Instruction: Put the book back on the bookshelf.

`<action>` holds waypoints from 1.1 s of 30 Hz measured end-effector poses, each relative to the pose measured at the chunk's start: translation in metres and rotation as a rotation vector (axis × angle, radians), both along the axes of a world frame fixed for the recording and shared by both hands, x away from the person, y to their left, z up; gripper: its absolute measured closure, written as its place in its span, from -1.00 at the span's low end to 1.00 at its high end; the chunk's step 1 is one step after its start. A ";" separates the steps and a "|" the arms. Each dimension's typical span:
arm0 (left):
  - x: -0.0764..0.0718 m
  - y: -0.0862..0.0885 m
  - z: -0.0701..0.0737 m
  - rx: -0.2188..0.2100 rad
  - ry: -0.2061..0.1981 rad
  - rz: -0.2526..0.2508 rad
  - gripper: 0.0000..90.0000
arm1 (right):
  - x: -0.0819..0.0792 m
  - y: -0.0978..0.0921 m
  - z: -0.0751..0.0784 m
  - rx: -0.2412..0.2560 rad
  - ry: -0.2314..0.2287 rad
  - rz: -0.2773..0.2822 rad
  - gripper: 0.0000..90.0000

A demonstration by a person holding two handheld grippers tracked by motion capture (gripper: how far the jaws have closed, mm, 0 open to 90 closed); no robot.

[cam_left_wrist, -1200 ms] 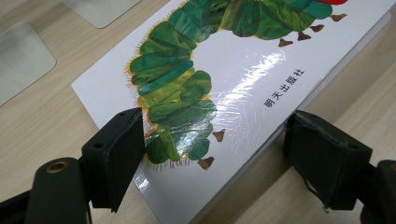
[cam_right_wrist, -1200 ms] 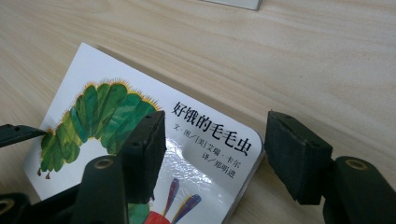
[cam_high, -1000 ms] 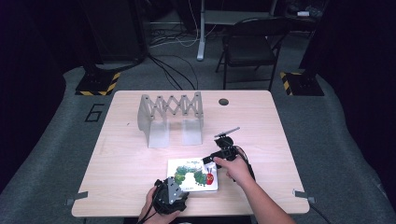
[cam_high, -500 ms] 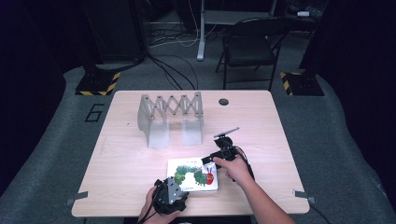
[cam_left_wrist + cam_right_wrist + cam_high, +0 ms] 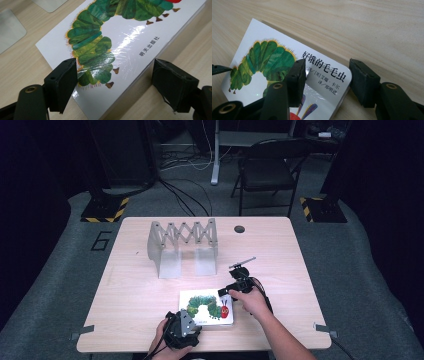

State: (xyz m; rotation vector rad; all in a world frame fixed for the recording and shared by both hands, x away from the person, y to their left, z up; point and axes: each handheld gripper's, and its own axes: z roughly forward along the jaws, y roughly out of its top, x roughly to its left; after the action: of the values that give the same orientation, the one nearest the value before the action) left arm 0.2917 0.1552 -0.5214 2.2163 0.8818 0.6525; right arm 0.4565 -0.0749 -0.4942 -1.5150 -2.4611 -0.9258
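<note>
Glossy, smooth cover on the picture book [image 5: 125, 50], catching the light. Beneath it the table [image 5: 362, 25] shows matt, pale wood grain.

I see the book [image 5: 206, 306] lying flat on the tabletop [image 5: 135, 305], close to the near edge and a little right of its middle. My left gripper [image 5: 181, 329] sits at the book's near left corner, right at the tabletop's near edge; my right gripper [image 5: 239, 286] sits at the book's far right corner. Behind the book, toward the far edge and left of centre, stands the folding rack [image 5: 183, 245]. A round hole [image 5: 239, 229] lies right of the rack, by the far edge. Beyond the tabletop's far right stands a chair [image 5: 267, 167].
</note>
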 end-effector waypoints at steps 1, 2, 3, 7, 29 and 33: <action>0.000 0.000 0.000 0.000 0.000 0.000 -0.53 | 0.000 0.000 0.000 0.000 -0.002 0.002 0.08; 0.001 0.003 0.004 -0.013 0.039 -0.007 -0.53 | 0.000 0.000 0.000 0.001 0.000 0.000 0.08; 0.002 0.005 0.006 -0.026 0.056 -0.007 -0.53 | 0.000 -0.001 0.000 0.002 0.000 0.001 0.08; 0.005 0.013 0.013 -0.067 0.098 -0.002 -0.49 | 0.000 -0.001 0.000 0.002 0.000 0.000 0.07; 0.032 0.038 0.014 -0.141 0.199 0.078 -0.52 | -0.001 -0.001 0.001 0.010 0.009 -0.006 0.02; 0.033 0.041 0.013 -0.156 0.215 0.083 -0.57 | -0.002 -0.004 0.005 0.038 0.009 -0.012 0.03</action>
State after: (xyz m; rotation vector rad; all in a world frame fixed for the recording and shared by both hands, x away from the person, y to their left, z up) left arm 0.3251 0.1958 -0.5088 2.1446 1.0991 0.3725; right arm 0.4549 -0.0785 -0.4889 -1.5206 -2.4167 -0.9593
